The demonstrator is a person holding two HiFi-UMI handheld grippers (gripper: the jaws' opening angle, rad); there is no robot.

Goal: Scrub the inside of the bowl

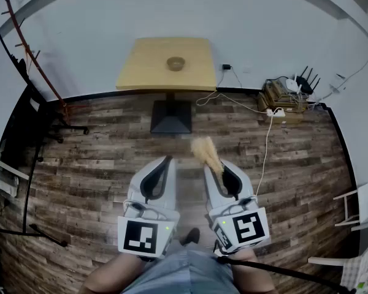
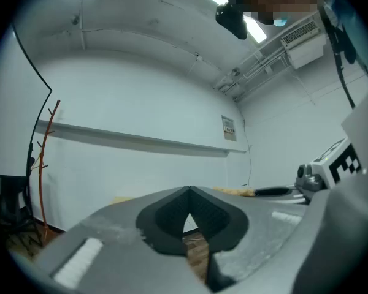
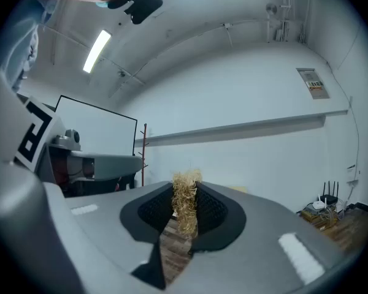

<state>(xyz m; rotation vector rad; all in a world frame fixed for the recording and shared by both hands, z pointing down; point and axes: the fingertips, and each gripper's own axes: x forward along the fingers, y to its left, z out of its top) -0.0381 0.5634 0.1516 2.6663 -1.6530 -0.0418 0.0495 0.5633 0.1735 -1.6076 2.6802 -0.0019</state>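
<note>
A small brown bowl sits on the light wooden table across the room, far ahead of both grippers. My right gripper is shut on a tuft of straw-coloured scrubber that pokes forward past its tips. In the right gripper view the scrubber is pinched between the black pads of the right gripper. My left gripper hangs beside it on the left, shut with nothing in it; the left gripper shows its tips meeting. Both are held low, over the wooden floor.
The table stands on a black pedestal base. A wooden box with routers and cables lies against the right wall. A red coat rack and dark stands fill the left side. A white chair is at the right edge.
</note>
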